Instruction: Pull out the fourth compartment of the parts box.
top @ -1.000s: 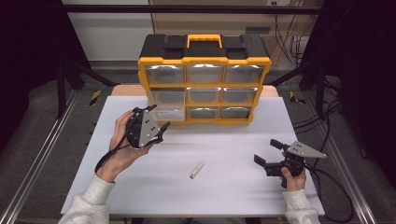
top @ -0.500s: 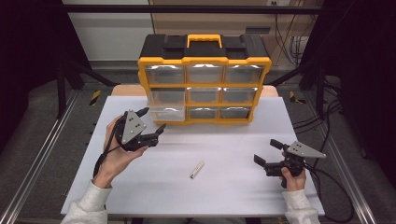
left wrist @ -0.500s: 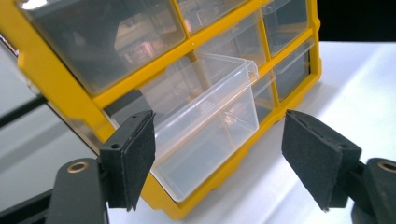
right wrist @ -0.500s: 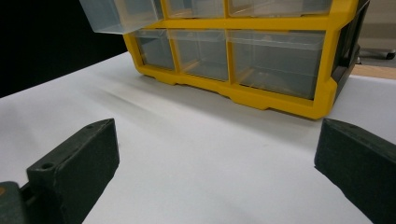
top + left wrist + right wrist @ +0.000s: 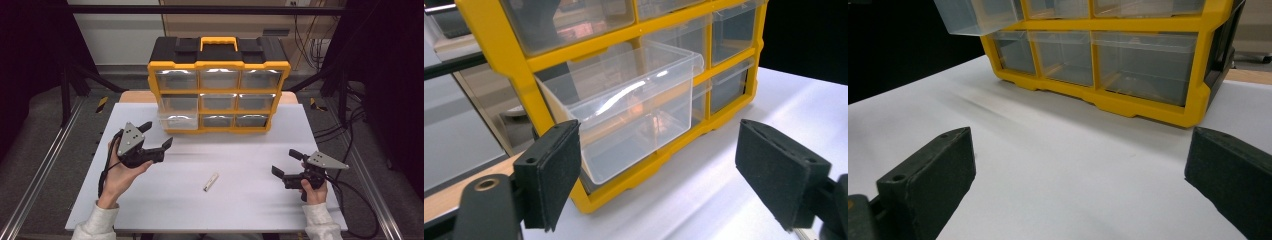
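Observation:
A yellow and black drawer cabinet (image 5: pixel 218 65) stands at the back of the white table (image 5: pixel 250 210). Its bottom-left clear drawer (image 5: pixel 177 121) is pulled out part way and looks empty (image 5: pixel 634 105). My left gripper (image 5: pixel 159 134) hovers just left of and in front of that drawer, apart from it. Its jaws have just been opening, and nothing is between them (image 5: pixel 659 170). A small white stick-like piece (image 5: pixel 211 182) lies loose on the table's middle. My right gripper (image 5: pixel 283 162) rests low at the right, open and empty (image 5: pixel 1078 175), pointing toward the cabinet.
The other clear drawers (image 5: pixel 1143 60) sit pushed in. Metal frame rails (image 5: pixel 45 165) run along both sides of the table, and cables (image 5: pixel 360 200) trail off at the right. A wooden board (image 5: pixel 135 96) shows behind the cabinet.
My left hand has drawn back from the pulled-out drawer, leftward and toward the person, and its jaws stand wider. The right hand has kept still.

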Tool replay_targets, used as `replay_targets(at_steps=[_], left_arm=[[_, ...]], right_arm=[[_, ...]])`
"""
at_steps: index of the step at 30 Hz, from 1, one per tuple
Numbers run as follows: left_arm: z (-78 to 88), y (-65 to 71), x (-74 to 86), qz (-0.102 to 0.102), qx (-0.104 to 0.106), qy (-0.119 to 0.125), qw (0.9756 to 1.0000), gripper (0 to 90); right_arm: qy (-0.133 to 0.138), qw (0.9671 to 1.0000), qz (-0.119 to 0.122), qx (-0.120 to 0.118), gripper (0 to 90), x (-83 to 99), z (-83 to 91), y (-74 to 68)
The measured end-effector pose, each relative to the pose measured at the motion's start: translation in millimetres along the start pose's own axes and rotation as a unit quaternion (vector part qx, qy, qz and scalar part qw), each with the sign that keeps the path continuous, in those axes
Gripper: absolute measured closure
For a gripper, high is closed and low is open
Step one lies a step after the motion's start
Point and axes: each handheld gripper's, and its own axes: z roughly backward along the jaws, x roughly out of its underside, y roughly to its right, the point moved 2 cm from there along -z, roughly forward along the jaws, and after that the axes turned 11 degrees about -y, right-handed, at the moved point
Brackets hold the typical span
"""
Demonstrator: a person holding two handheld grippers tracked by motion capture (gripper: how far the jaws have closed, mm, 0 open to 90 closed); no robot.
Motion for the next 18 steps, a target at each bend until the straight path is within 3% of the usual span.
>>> replay_targets(at_steps=[9, 18], left_arm=[[1.8, -1.3, 7.1, 0.032, 0.016, -0.004, 0.9993, 10.1], [0.5, 6.2, 13.5, 0.031, 0.042, -0.013, 0.9986, 8.1]], right_arm=[[0.001, 1.0, -0.001, -0.002, 0.3, -0.2, 0.2, -0.4], [0.0, 1.0, 0.001, -0.002, 0.2, 0.0, -0.1, 0.0]])
